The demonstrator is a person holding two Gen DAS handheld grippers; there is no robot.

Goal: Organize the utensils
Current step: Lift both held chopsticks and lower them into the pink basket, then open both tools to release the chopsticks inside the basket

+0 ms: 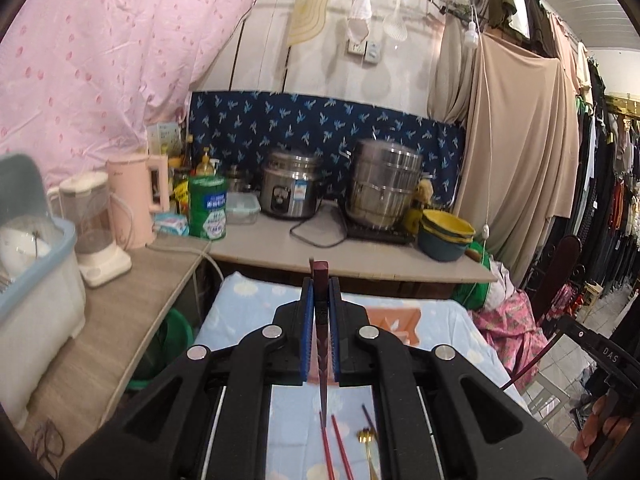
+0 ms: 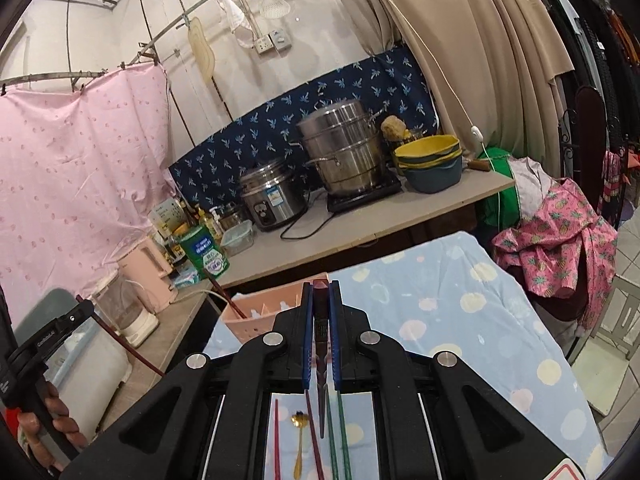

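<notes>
My left gripper (image 1: 320, 282) is shut on a dark maroon chopstick (image 1: 321, 320), held up over the blue patterned cloth (image 1: 248, 304); its thick end sticks out past the fingertips. Below it on the cloth lie two red chopsticks (image 1: 329, 450), a purple one (image 1: 370, 420) and a gold spoon (image 1: 366, 438). My right gripper (image 2: 320, 286) is shut on another dark chopstick (image 2: 321, 332). Under it lie a red chopstick (image 2: 276, 440), the gold spoon (image 2: 298, 426), a maroon chopstick (image 2: 314, 440) and two green ones (image 2: 338, 440). A pink slotted basket (image 2: 256, 316) sits just ahead with one stick (image 2: 230, 300) leaning in it.
A counter (image 1: 280, 248) behind the cloth carries a rice cooker (image 1: 290, 188), a steel steamer pot (image 1: 384, 190), stacked bowls (image 1: 446, 236) and a green can (image 1: 208, 208). A side counter (image 1: 120, 320) holds a blender, a kettle and a dish rack (image 1: 36, 272). Clothes are piled at the right (image 2: 556, 232).
</notes>
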